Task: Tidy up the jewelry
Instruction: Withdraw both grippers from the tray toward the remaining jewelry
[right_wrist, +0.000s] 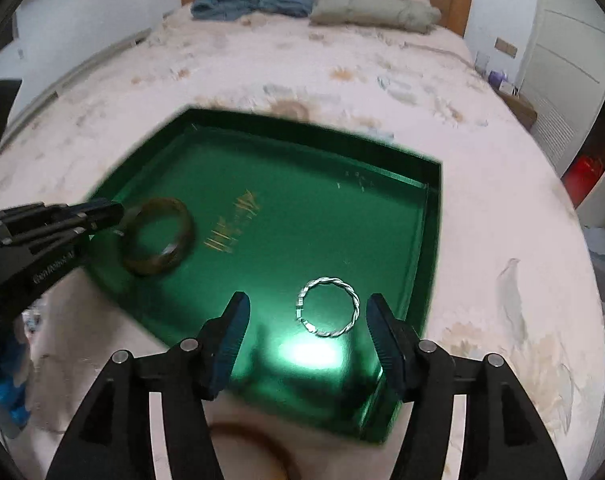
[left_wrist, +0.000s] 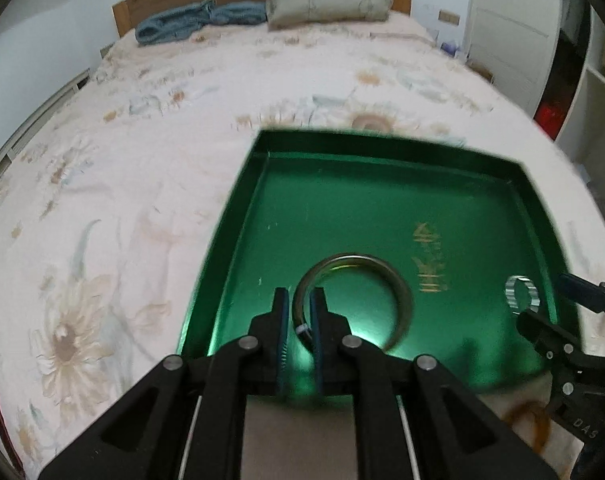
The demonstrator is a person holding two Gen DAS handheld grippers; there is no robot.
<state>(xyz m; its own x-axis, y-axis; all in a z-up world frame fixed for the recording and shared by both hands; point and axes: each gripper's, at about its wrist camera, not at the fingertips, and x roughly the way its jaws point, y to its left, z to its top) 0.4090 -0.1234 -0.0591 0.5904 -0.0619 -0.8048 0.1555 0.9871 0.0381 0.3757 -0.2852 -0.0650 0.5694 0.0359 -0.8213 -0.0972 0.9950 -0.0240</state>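
A green metal tray [left_wrist: 342, 200] [right_wrist: 302, 208] lies on the bed. My left gripper [left_wrist: 300, 304] [right_wrist: 118, 216] is shut on the rim of an olive-brown bangle [left_wrist: 398, 284] [right_wrist: 188, 232], held tilted over the tray's left part; I cannot tell whether it touches the floor. A twisted silver bracelet [right_wrist: 356, 304] [left_wrist: 510, 292] lies flat on the tray floor near the front right corner. My right gripper [right_wrist: 308, 301] [left_wrist: 550, 304] is open, its fingers on either side of the bracelet and clear of it.
A second brown bangle [right_wrist: 262, 436] [left_wrist: 522, 412] lies on the floral bedcover [left_wrist: 142, 160] just in front of the tray. Blue clothes [left_wrist: 190, 24] and a grey-green jacket [left_wrist: 326, 0] lie by the headboard. A white wardrobe [right_wrist: 574, 80] stands at the right.
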